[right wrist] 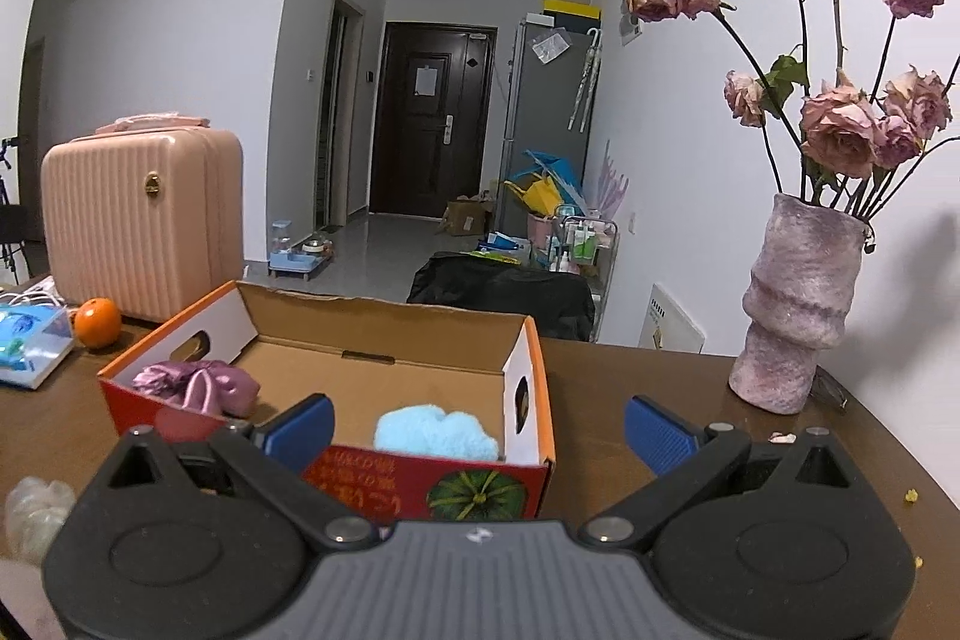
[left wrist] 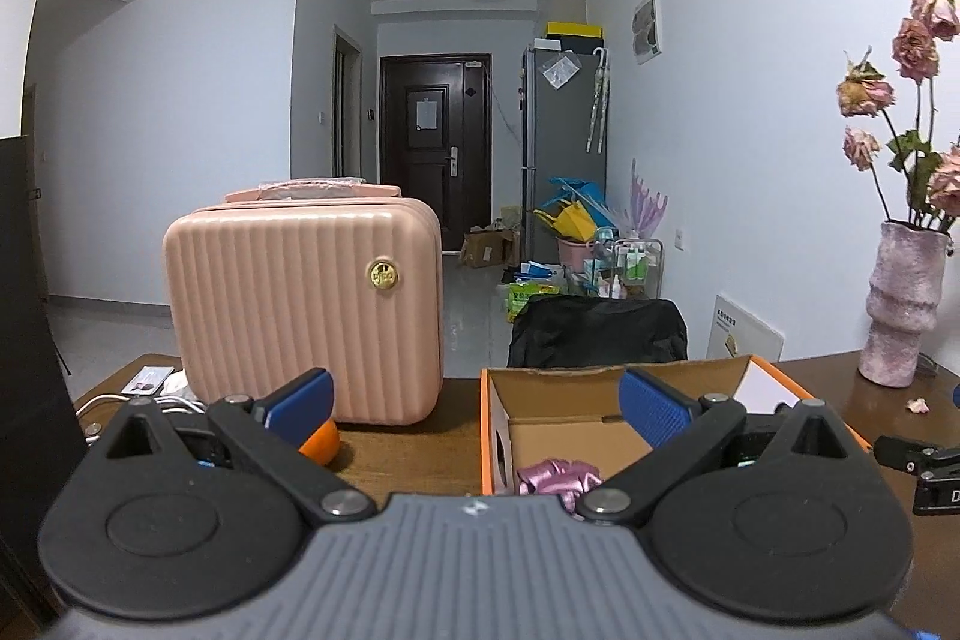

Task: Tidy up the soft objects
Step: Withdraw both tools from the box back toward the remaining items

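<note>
An open cardboard box (right wrist: 384,316) with orange rim stands on the brown table; it also shows in the left wrist view (left wrist: 558,430). Inside lie a shiny purple cloth pouch (right wrist: 198,385) at the left and a fluffy light-blue cloth (right wrist: 435,433) at the front right. The pouch also shows in the left wrist view (left wrist: 558,478). My right gripper (right wrist: 477,430) is open and empty, just in front of the box. My left gripper (left wrist: 477,403) is open and empty, above the box's left end.
A pink ribbed case (left wrist: 306,304) stands at the table's back left with an orange (right wrist: 97,322) beside it. A blue tissue pack (right wrist: 30,340) lies left. A pink vase of dried roses (right wrist: 792,310) stands right. A clear plastic item (right wrist: 33,514) lies near left.
</note>
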{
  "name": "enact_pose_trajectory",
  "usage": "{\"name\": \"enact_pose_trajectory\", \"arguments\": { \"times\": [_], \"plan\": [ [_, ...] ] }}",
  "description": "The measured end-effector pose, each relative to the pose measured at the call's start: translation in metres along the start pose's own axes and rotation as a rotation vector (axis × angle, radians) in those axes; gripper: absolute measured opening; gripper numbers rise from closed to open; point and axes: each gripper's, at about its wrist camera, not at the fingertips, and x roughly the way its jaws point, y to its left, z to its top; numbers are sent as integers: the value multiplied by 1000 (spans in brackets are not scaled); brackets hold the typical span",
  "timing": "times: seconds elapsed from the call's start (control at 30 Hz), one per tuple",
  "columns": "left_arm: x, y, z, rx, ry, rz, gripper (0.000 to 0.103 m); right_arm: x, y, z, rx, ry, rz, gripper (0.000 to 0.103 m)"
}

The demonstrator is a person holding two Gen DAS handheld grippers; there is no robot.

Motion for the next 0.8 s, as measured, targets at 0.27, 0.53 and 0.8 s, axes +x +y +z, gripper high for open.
{"name": "enact_pose_trajectory", "arguments": {
  "times": [0.27,0.53,0.8],
  "plan": [
    [-30,1,-10,0,21,-5,103,-31,9,-12,-11,1,12,103],
    [-61,0,-27,12,54,-4,103,-69,16,-27,-13,-2,31,103],
    [-92,4,-52,13,94,-3,103,-100,24,-46,-20,12,53,103]
  ]
}}
